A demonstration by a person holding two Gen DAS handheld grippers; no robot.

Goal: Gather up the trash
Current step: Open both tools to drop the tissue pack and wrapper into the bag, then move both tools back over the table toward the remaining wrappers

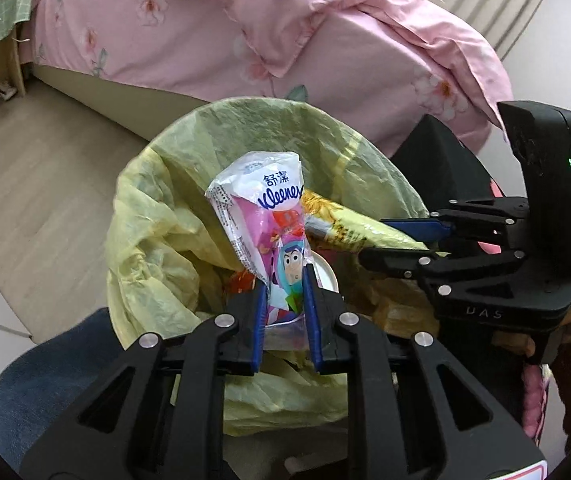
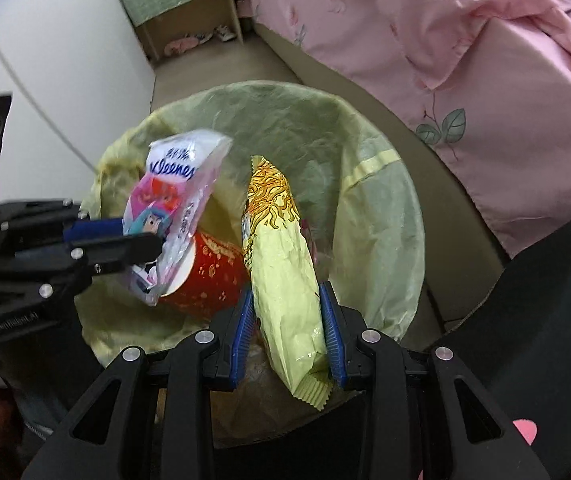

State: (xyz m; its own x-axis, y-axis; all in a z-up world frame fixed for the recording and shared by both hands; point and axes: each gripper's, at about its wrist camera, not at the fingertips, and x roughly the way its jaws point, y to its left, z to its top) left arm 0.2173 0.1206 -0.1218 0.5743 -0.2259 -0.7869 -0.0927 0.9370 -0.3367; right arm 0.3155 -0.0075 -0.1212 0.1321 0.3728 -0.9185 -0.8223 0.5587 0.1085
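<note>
Over the yellow-lined bin (image 2: pixel 381 200), left gripper (image 1: pixel 285 300) clamping tissue pack (image 1: pixel 261 208), right gripper (image 2: pixel 287 316) pinching noodle packet (image 2: pixel 281 264), seemingly a red cup (image 2: pixel 209 276) inside

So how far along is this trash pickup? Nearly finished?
Partly done: a red cup already lies inside the bin bag. In hand: the left claw is shut on a tissue packet, and the right claw is shut on a yellow snack wrapper, both held over the bag's mouth. Left to do: let both go. Other trash around the room isn't visible.
</note>
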